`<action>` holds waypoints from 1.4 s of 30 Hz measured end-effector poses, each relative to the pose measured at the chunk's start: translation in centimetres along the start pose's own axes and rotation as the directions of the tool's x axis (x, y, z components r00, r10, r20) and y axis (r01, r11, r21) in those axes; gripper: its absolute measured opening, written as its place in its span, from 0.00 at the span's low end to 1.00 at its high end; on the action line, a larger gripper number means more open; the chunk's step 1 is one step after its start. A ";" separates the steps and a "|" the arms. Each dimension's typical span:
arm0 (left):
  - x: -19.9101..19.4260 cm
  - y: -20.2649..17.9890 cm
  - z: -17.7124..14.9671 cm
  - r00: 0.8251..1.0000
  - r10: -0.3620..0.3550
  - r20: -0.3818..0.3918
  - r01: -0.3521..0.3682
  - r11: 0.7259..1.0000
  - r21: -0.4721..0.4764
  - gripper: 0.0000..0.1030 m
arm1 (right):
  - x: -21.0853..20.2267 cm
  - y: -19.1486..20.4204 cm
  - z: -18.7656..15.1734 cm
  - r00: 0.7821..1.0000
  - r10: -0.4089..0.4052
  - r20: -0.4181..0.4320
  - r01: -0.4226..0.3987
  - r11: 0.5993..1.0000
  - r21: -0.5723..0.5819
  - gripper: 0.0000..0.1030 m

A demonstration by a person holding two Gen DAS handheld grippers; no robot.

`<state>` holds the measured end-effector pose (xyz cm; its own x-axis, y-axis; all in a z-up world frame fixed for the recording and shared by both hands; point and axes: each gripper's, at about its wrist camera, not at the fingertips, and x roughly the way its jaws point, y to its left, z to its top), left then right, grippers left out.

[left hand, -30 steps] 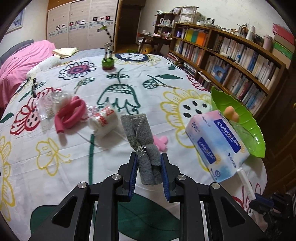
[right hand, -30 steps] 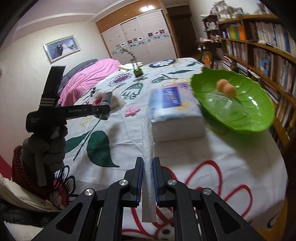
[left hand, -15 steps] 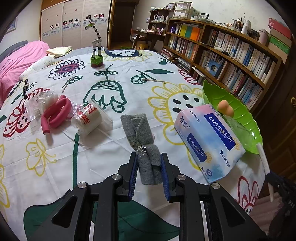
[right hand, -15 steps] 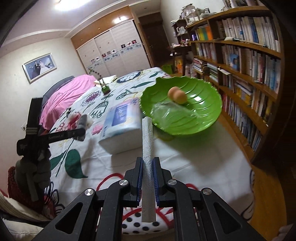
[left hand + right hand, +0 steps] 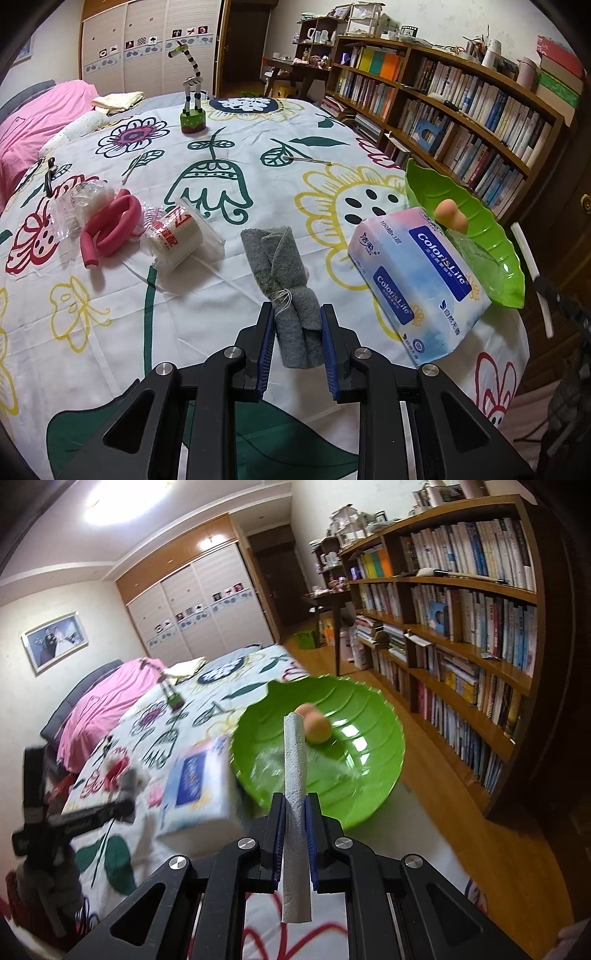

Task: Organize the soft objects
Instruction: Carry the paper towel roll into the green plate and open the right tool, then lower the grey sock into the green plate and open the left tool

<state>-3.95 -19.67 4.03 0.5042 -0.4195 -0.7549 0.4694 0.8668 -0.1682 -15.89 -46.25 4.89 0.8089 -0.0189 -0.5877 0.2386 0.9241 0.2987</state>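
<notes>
Both pairs of jaws are pinching something: the left gripper (image 5: 297, 326) is clamped on a rolled grey cloth (image 5: 286, 284) tied with string, and the right gripper (image 5: 295, 825) is pressed tight on a thin white paper roll (image 5: 294, 794) that sticks out past the fingers, its tip lined up over the green leaf-shaped bowl (image 5: 354, 775).

The bowl sits at the near corner of the bed (image 5: 258, 155), on a white cover printed with big flowers and leaves. An orange soft toy (image 5: 316, 726) and some clear plastic lie in the bowl. Just beside the bowl is a tissue pack (image 5: 417, 280), its edge touching the rim. Further along the cover lie a pink foam tube (image 5: 110, 229) bent double, a wrapped white roll (image 5: 177, 236) in clear plastic, and a striped giraffe figure (image 5: 192, 96) standing upright on a green base. Pink bedding (image 5: 33, 125) is heaped at the far side.

A long wooden bookshelf (image 5: 461, 627) packed with books runs along the wall next to the bed, above a wooden floor. White sliding wardrobe doors (image 5: 199, 609) close the far end, and a framed picture (image 5: 55, 640) hangs on the wall.
</notes>
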 end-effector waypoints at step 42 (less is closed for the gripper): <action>4.5 -5.2 7.4 0.998 0.001 0.058 -0.005 0.997 0.082 0.24 | 3.2 -1.4 2.4 0.995 -0.041 0.092 0.042 0.999 -0.006 0.38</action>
<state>1.26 -28.04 6.15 0.5457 -0.4339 -0.7169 0.5245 0.8441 -0.1117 -12.33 -48.47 4.36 0.8445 -0.0917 -0.5277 0.2686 0.9249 0.2690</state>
